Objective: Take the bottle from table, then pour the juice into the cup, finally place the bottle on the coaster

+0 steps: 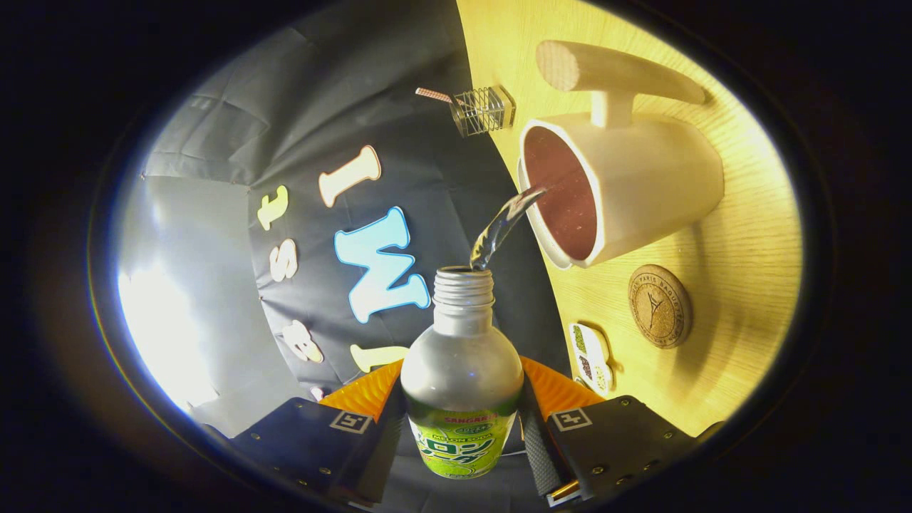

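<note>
My gripper (pixel 462 427) is shut on a silver bottle (pixel 462 377) with a green label, both fingers pressing its sides. The view is rolled sideways, so the wooden table (pixel 741 235) stands like a wall beside the bottle. The bottle's threaded mouth has no cap, and a clear stream of juice (pixel 502 226) arcs from it into a white cup (pixel 627 189) with a dark inside and a long handle. A round cork coaster (pixel 660 306) lies on the table just beside the cup, beyond my fingers.
A small wire-mesh holder (pixel 486 110) with a stick in it stands at the table's far edge by the cloth wall. A small white dish (pixel 593 358) with dark and green bits sits near the coaster, close to my fingers.
</note>
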Demonstrator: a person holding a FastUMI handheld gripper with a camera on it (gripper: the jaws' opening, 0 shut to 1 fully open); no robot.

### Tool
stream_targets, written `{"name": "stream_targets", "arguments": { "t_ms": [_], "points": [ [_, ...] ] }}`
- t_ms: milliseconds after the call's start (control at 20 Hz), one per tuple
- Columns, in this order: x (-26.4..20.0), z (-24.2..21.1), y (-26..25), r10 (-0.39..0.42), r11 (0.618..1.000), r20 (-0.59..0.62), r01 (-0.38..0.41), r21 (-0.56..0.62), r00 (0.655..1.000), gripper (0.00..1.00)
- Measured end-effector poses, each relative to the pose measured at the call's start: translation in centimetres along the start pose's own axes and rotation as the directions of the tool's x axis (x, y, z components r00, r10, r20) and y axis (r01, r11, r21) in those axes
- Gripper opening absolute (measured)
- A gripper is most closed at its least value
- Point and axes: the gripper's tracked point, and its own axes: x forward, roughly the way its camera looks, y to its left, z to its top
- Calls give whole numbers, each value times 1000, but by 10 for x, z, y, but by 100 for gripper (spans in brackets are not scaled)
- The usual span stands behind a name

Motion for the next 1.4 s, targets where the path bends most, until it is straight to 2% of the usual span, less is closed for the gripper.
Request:
{"name": "stream_targets", "arguments": {
  "t_ms": [350,600,850,1400],
  "points": [
    [2,-6,0,-10,994,9,9,107,1000,76],
    [-2,2,4,8,986,32,-13,169,999,76],
    [6,7,30,39,964,70,-56,259,997,76],
    [6,12,37,37,925,112,-76,372,993,76]
  ]
}}
